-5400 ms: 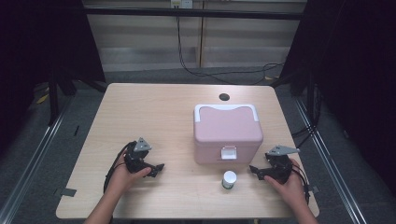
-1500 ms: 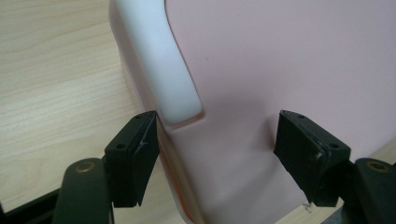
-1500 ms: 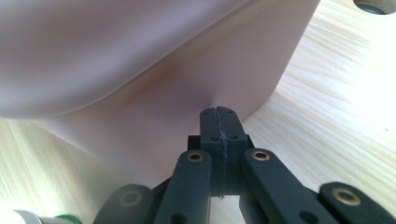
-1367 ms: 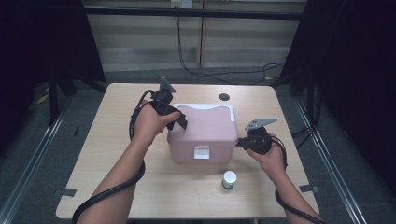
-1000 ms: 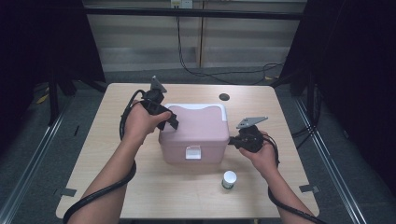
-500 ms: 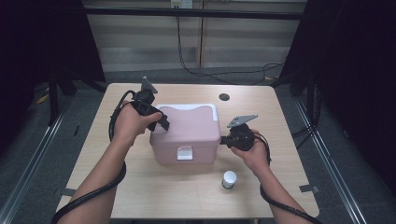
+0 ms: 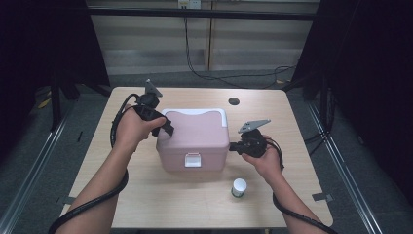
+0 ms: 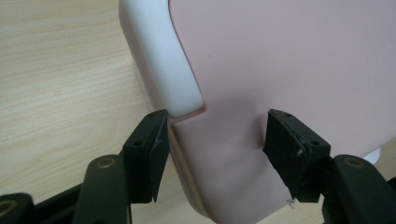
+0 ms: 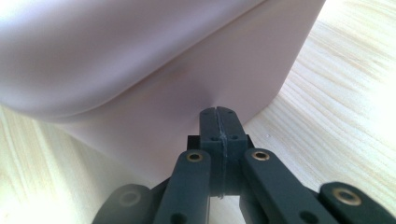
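A pink box (image 7: 195, 134) with a white handle (image 7: 192, 112) and a front latch (image 7: 192, 160) stands in the middle of the wooden table (image 7: 146, 195). My left gripper (image 7: 165, 127) reaches over the box's upper left edge. In the left gripper view its jaws have just been closing; my left gripper (image 8: 215, 144) is open and straddles the lid's pink rim (image 8: 289, 56) beside the end of the white handle (image 8: 163, 56), and no firm pinch shows. My right gripper (image 7: 233, 146) is shut, its tips (image 9: 219, 114) against the box's right wall (image 9: 140, 56).
A small white-capped jar (image 7: 238, 187) stands near the front edge, to the right of the box's latch. A dark round hole (image 7: 234, 101) sits in the tabletop behind the box. Black cables trail from both grippers along the forearms.
Both grippers have come up from the table's front edge to the box. The box has slid to the left, with the left gripper at its upper left and the right gripper against its right side.
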A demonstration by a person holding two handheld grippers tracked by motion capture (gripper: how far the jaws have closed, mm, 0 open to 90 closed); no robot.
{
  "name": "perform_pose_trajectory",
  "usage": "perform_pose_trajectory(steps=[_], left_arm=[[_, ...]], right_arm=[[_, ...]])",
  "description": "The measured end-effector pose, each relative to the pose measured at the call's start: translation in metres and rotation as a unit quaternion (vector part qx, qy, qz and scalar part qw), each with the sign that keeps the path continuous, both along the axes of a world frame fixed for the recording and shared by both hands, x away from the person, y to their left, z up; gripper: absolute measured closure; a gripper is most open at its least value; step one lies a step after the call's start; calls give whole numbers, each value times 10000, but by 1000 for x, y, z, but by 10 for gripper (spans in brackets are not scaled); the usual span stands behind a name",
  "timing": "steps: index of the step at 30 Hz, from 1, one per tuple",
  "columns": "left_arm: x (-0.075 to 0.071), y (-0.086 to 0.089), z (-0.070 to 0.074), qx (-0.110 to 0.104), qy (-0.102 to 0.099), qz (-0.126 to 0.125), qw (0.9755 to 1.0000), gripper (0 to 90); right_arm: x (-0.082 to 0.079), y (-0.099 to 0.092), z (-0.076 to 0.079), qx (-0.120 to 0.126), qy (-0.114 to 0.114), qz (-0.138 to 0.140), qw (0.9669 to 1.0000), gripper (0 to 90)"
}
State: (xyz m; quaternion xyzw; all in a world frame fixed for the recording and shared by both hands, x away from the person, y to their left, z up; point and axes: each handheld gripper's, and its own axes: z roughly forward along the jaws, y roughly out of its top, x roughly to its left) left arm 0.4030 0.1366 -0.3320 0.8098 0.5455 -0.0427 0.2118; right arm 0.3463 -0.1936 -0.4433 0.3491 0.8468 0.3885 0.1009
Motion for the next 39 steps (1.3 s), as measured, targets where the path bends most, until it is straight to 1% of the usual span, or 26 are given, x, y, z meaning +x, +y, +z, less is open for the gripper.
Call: perform_pose_trajectory(steps=[4, 6, 7, 9, 10, 11, 13, 14, 15, 18, 19, 21, 22, 23, 26, 28, 33, 34, 35, 36, 39], left_arm=[[0, 2, 3, -8, -72, 56, 10000, 392], [1, 4, 5, 25, -92, 63, 9999, 391], [2, 7, 6, 46, -134, 62, 9999, 389], [3, 9, 8, 39, -163, 137, 9998, 389], [3, 9, 8, 39, -163, 137, 9998, 388], [4, 12, 9, 3, -199, 168, 9997, 385], [5, 14, 10, -53, -194, 216, 9996, 371], [5, 14, 10, -53, -194, 216, 9996, 368], [5, 16, 11, -12, -212, 210, 9996, 365], [6, 18, 12, -30, -214, 245, 9995, 363], [6, 19, 12, -22, -221, 233, 9995, 363], [7, 21, 12, 25, -225, 222, 9995, 363], [7, 21, 12, 25, -225, 222, 9995, 361], [7, 23, 12, 27, -228, 260, 9994, 357], [8, 25, 13, 49, -249, 247, 9994, 352], [8, 25, 14, 42, -272, 246, 9993, 350], [10, 23, 15, 47, -365, 228, 9991, 346], [11, 22, 15, 58, -395, 237, 9989, 347], [12, 22, 15, 63, -410, 232, 9989, 348], [12, 21, 15, 34, -382, 253, 9989, 348], [15, 20, 14, 64, -378, 220, 9990, 348]], right_arm=[[-1, -1, 4, 24, 30, 23, 10000, 900], [-3, -2, 9, 64, 108, 56, 9999, 900], [-3, -2, 11, 65, 129, 80, 9999, 900], [-4, -4, 16, 77, 211, 73, 9997, 900], [-4, -4, 16, 77, 211, 73, 9997, 900], [-5, -6, 22, 85, 253, 57, 9996, 900], [-5, -9, 28, 171, 289, 38, 9994, 900], [-5, -9, 28, 171, 289, 38, 9994, 900], [-6, -12, 34, 188, 280, 23, 9994, 900], [-7, -14, 45, 216, 261, 27, 9994, 900], [-7, -15, 49, 253, 269, 37, 9993, 900], [-7, -15, 57, 239, 292, 52, 9993, 900], [-7, -15, 57, 239, 292, 52, 9993, 900], [-8, -16, 65, 230, 315, 72, 9992, 900], [-6, -16, 76, 234, 364, 87, 9990, 900], [-5, -15, 84, 183, 372, 75, 9991, 900], [-3, -10, 101, 268, 329, 96, 9991, 900], [-2, -8, 103, 253, 290, 119, 9992, 900], [-2, -6, 106, 279, 284, 139, 9991, 900], [-2, -4, 107, 305, 264, 160, 9991, 900], [0, 4, 111, 334, 256, 215, 9989, 900]])
